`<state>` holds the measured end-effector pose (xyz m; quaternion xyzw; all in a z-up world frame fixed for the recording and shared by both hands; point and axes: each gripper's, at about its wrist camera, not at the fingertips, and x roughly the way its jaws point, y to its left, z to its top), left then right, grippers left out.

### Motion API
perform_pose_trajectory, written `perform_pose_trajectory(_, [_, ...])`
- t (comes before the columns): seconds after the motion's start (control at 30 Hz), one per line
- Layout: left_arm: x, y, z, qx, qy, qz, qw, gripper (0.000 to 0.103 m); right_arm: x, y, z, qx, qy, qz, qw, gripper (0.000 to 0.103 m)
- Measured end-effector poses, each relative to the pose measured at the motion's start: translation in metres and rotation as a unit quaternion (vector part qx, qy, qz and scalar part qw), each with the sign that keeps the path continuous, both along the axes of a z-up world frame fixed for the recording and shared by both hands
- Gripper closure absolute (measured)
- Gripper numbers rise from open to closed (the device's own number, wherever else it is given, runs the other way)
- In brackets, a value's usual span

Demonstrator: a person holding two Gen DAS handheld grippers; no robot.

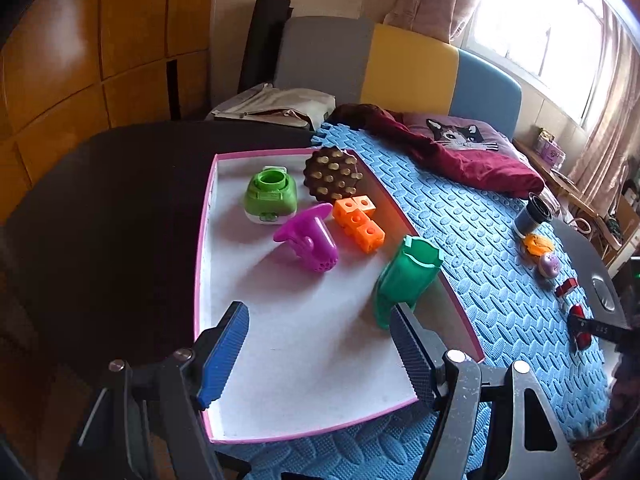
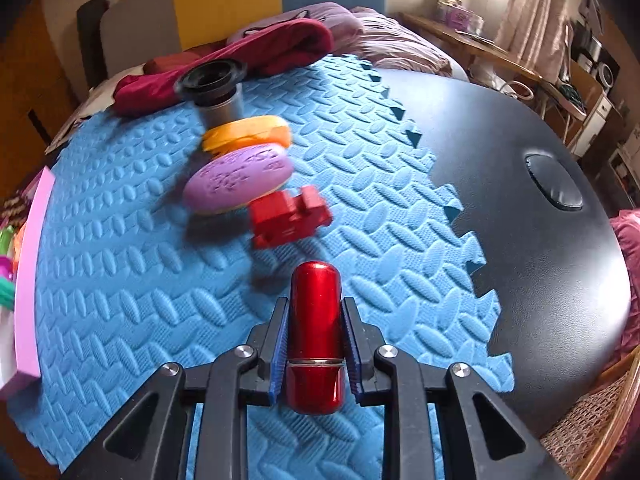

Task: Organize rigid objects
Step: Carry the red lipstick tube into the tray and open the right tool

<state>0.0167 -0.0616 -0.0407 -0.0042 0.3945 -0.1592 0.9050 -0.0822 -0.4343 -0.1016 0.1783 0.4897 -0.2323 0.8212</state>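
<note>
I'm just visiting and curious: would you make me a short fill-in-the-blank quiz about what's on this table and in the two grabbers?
1. The right gripper is shut on a shiny capsule whose colour is ____.
2. The green cup-shaped toy leans on the rim of the pink-edged ____.
3. The left gripper stands open and holds ____.
4. The foam mat under the loose toys is coloured ____.

Missing words: red; tray; nothing; blue

The left wrist camera looks steeply down, close over the pink-rimmed tray [image 1: 206, 216]. The right wrist camera tilts down low over the blue foam mat [image 2: 132, 280]. Both views share mat and tray edge.
</note>
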Motion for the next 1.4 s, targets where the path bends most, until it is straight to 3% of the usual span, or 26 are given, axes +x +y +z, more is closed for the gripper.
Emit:
perform_pose_trajectory(0.2, [0.005,0.02,0.006,-0.008,-0.008,0.023,0.9997,0.03,-0.007,0.029,0.003,0.043,-0.029,0.037,0.998,0.079])
perform_pose_trajectory(0.37, [0.007,0.043,0.008,-0.006,-0.012,0.053,0.9985,0.03,0.003,0.059,0.009,0.138,-0.078,0.086,0.984,0.079])
perform_pose_trajectory(0.47, [0.009,0.056,0.008,-0.007,-0.013,0.069,0.9975,0.03,0.023,0.099,0.027,0.14,-0.101,0.148,0.974,0.079])
perform_pose_trajectory(0.57, [0.01,0.066,0.009,-0.009,-0.014,0.081,0.9966,0.03,0.044,0.151,0.05,0.136,-0.123,0.222,0.958,0.079])
perform_pose_trajectory(0.73, [0.01,0.076,0.009,-0.014,-0.014,0.091,0.9957,0.03,0.072,0.237,0.075,0.138,-0.149,0.349,0.915,0.079])
perform_pose_trajectory(0.77, [0.01,0.078,0.009,-0.015,-0.014,0.092,0.9955,0.03,0.079,0.25,0.075,0.127,-0.147,0.364,0.911,0.079])
perform_pose_trajectory(0.97, [0.013,0.082,0.005,-0.017,-0.008,0.097,0.9951,0.03,0.123,0.292,0.039,0.069,-0.093,0.407,0.906,0.079])
perform_pose_trajectory(1.07, [0.013,0.083,0.003,-0.015,-0.005,0.098,0.995,0.03,0.137,0.294,0.014,0.016,-0.063,0.394,0.917,0.079])
perform_pose_trajectory(1.13, [0.014,0.083,0.002,-0.013,-0.005,0.098,0.9951,0.03,0.137,0.293,0.011,-0.007,-0.073,0.381,0.922,0.078])
perform_pose_trajectory(1.3, [0.014,0.082,0.001,-0.009,-0.006,0.099,0.995,0.03,0.13,0.29,0.009,-0.012,-0.08,0.383,0.92,0.076])
perform_pose_trajectory(1.4, [0.012,0.08,0.002,-0.008,-0.008,0.099,0.9951,0.03,0.129,0.291,0.011,0.002,-0.076,0.387,0.919,0.068])
